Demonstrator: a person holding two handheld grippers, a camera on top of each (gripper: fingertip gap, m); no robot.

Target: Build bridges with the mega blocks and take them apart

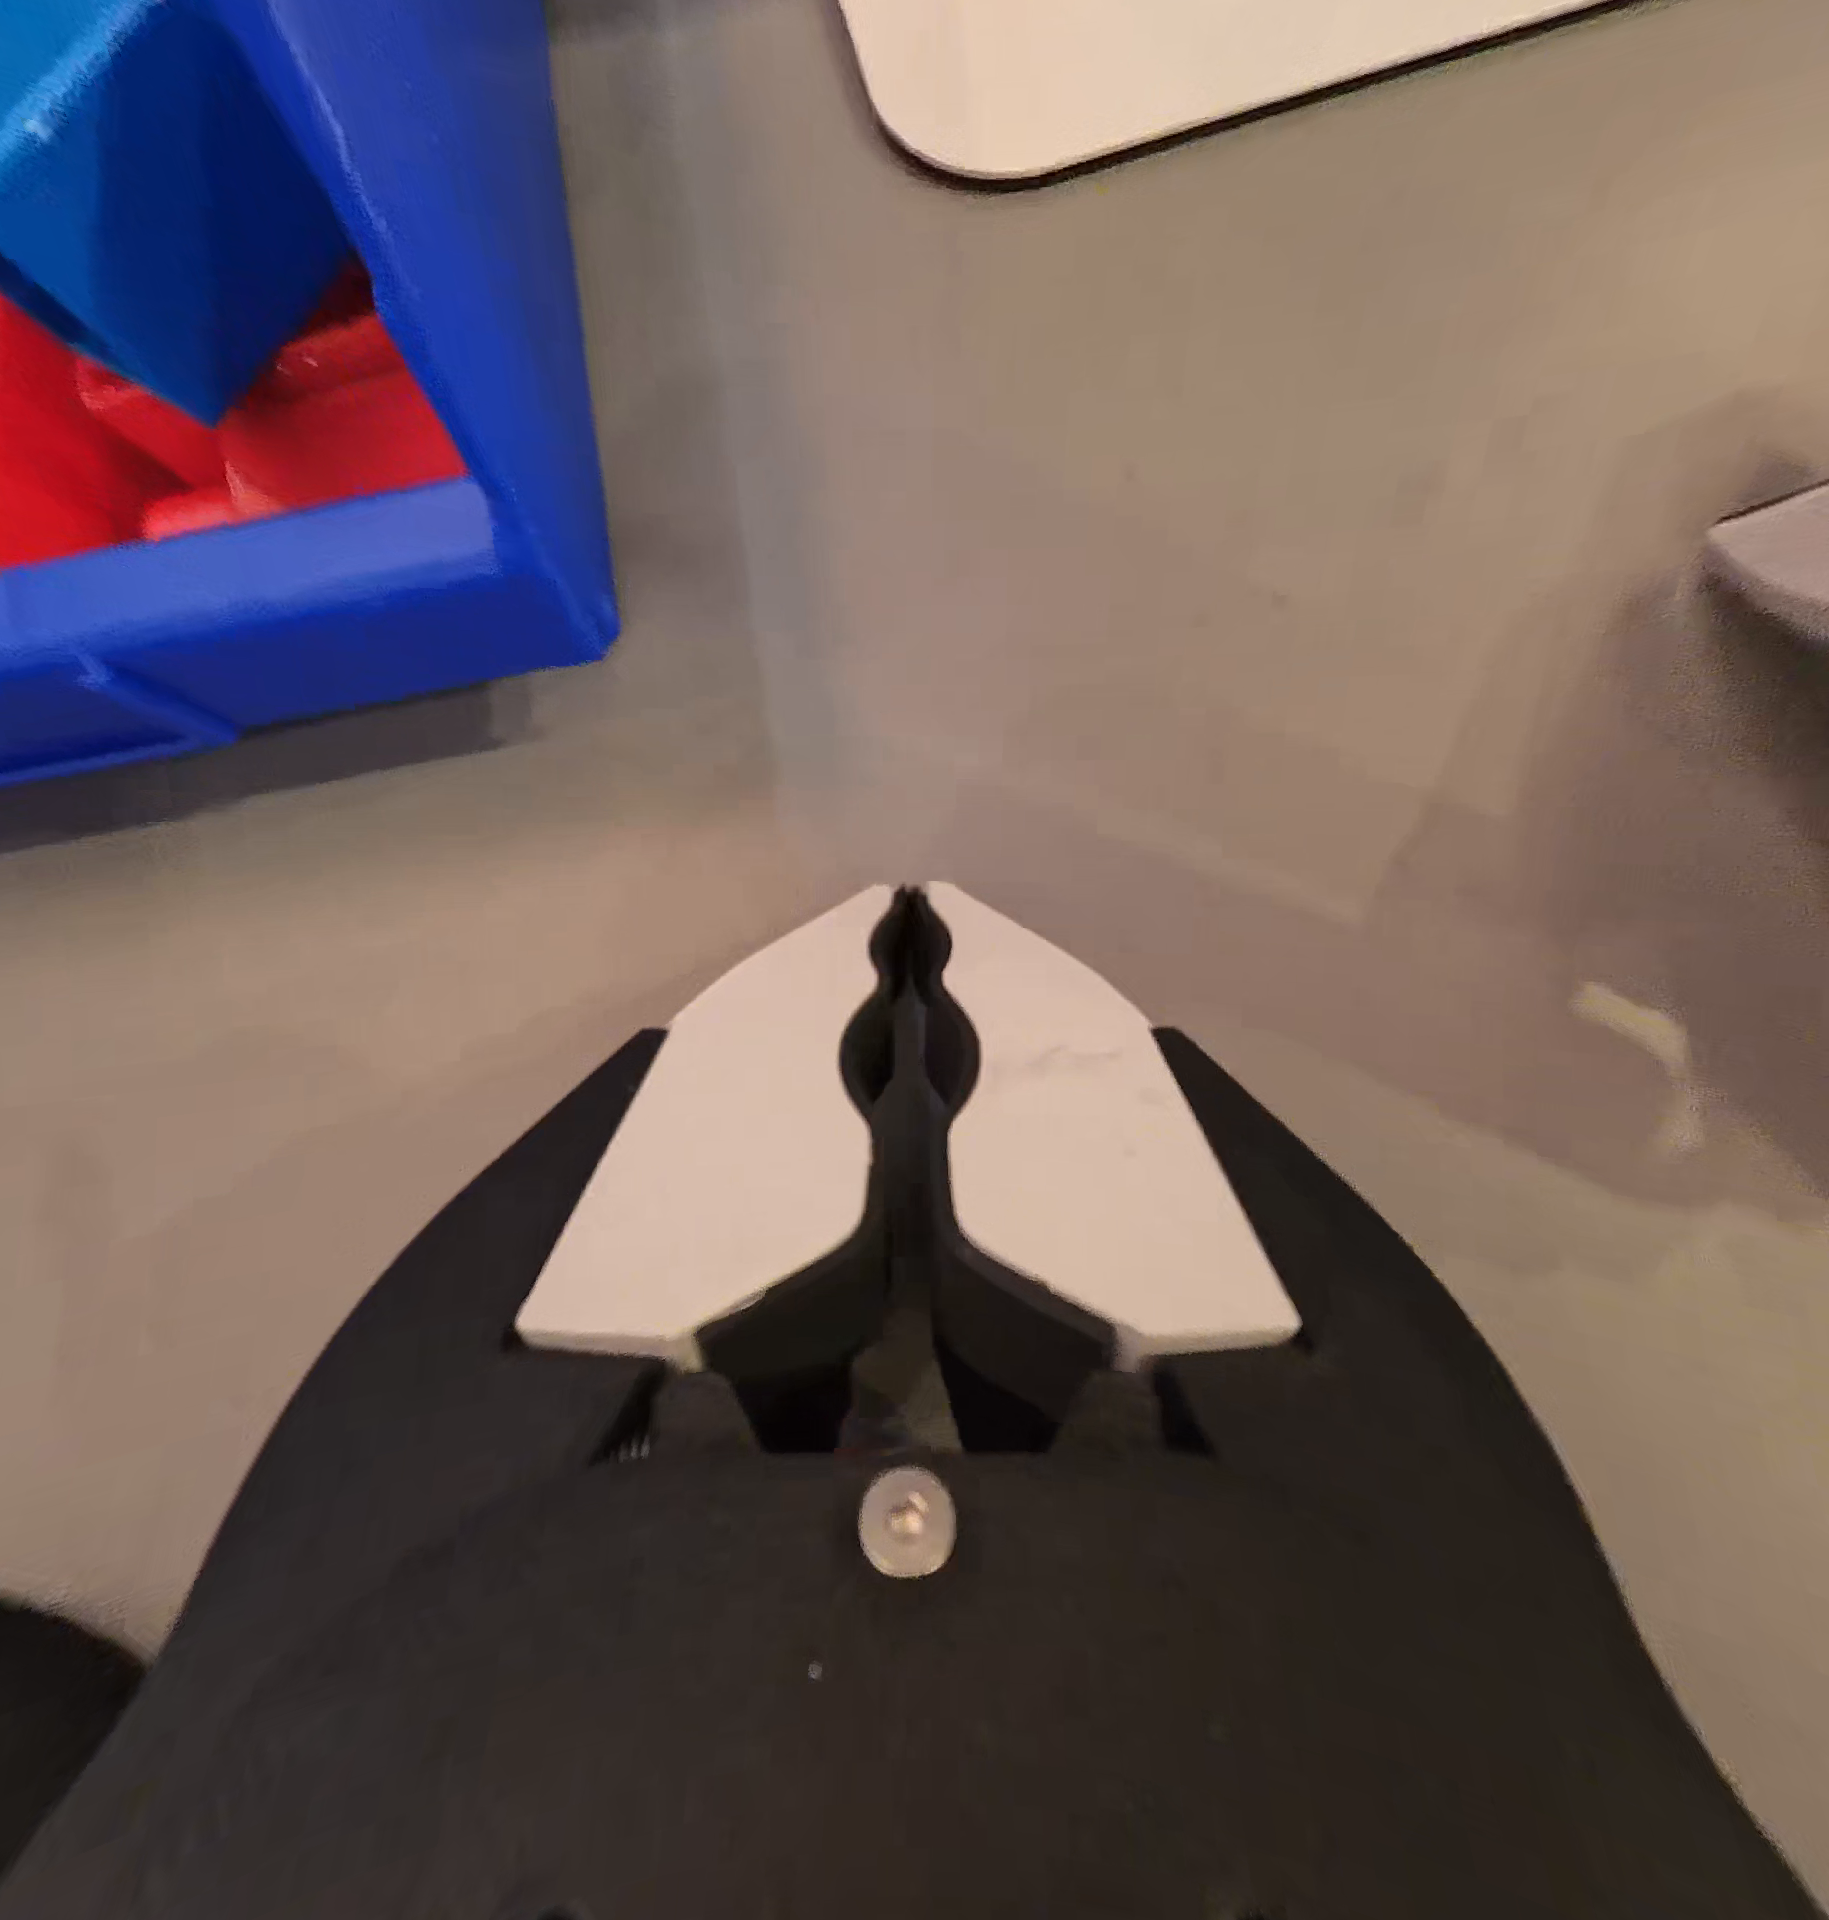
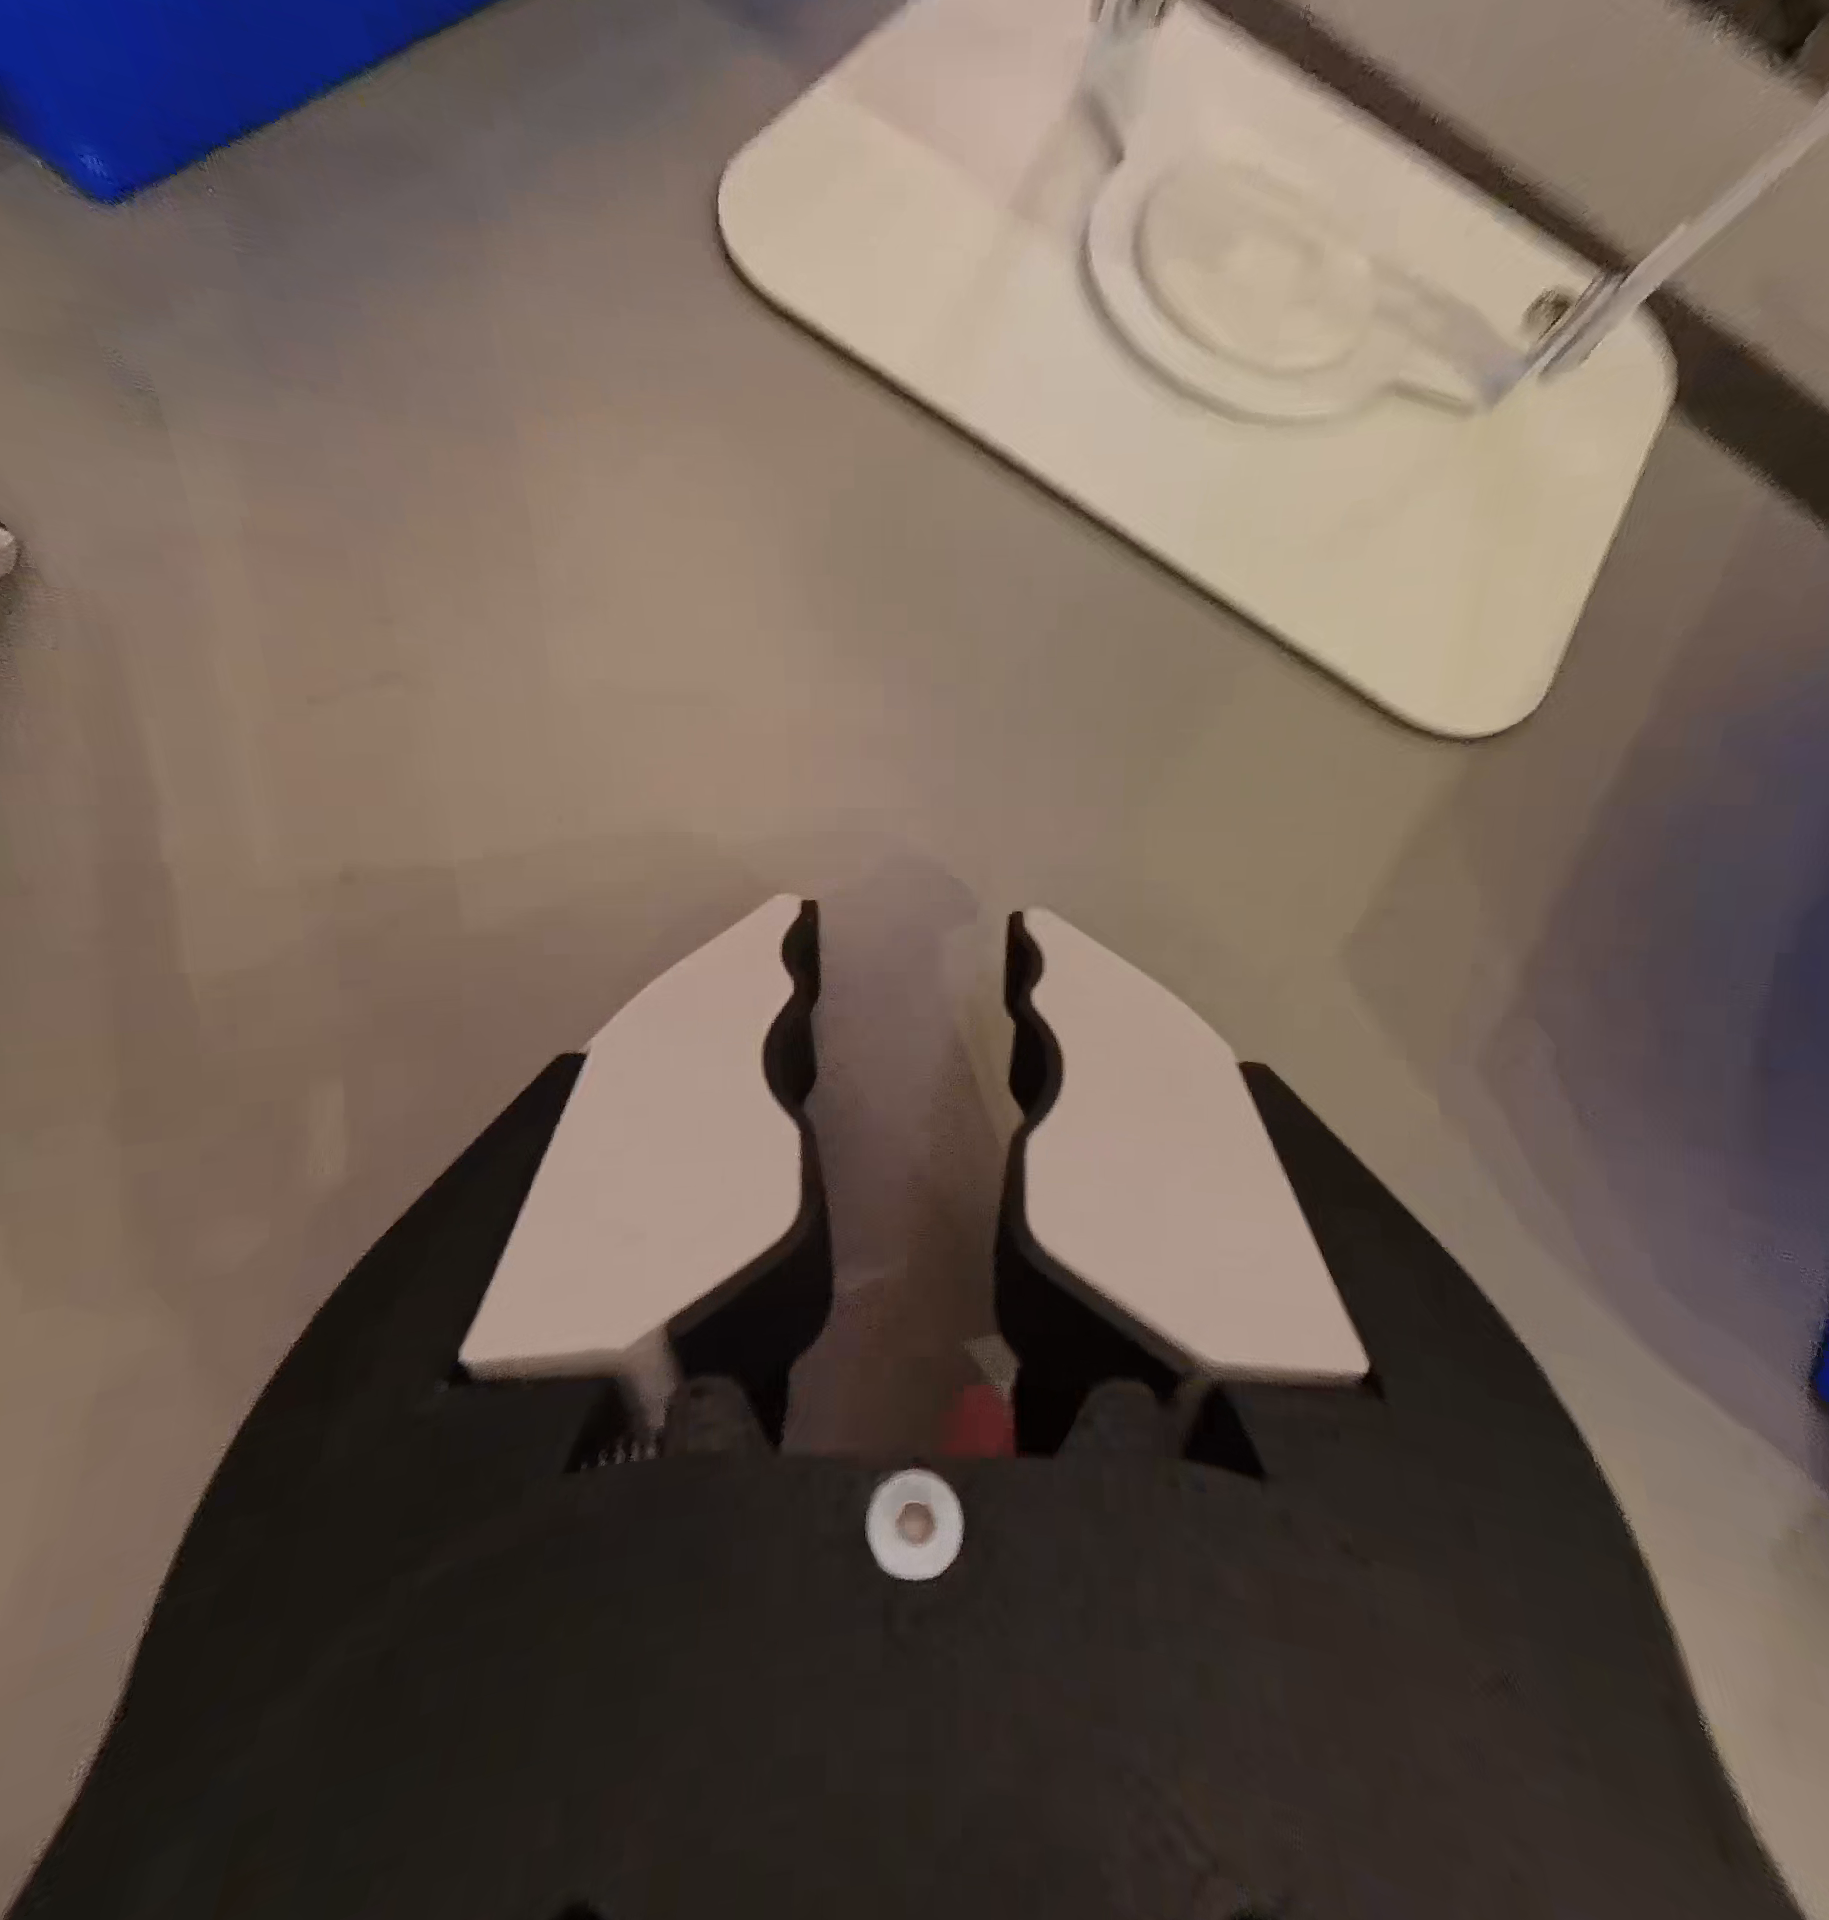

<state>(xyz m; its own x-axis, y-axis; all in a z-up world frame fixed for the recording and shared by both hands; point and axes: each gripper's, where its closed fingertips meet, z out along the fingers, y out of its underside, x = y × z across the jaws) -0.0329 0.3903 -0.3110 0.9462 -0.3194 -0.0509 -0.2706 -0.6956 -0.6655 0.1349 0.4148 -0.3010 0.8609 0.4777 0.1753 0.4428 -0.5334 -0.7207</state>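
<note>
Left gripper (image 1: 908, 891): fingertips closed tight against each other, nothing between them, poised over bare grey table (image 1: 1149, 623).
Right gripper (image 2: 912, 914): jaws parted by a narrow gap, only table surface visible between the pads, nothing gripped.
Blue bin (image 1: 453, 343): on the table, far-left of the left gripper, well apart from it.
Mega blocks: red pieces (image 1: 297, 416) and one blue block (image 1: 131, 239) heaped inside the blue bin.
White stand base (image 2: 1201, 416): beyond the right gripper, to its right; clear plastic fitting (image 2: 1253, 281) on top.
</note>
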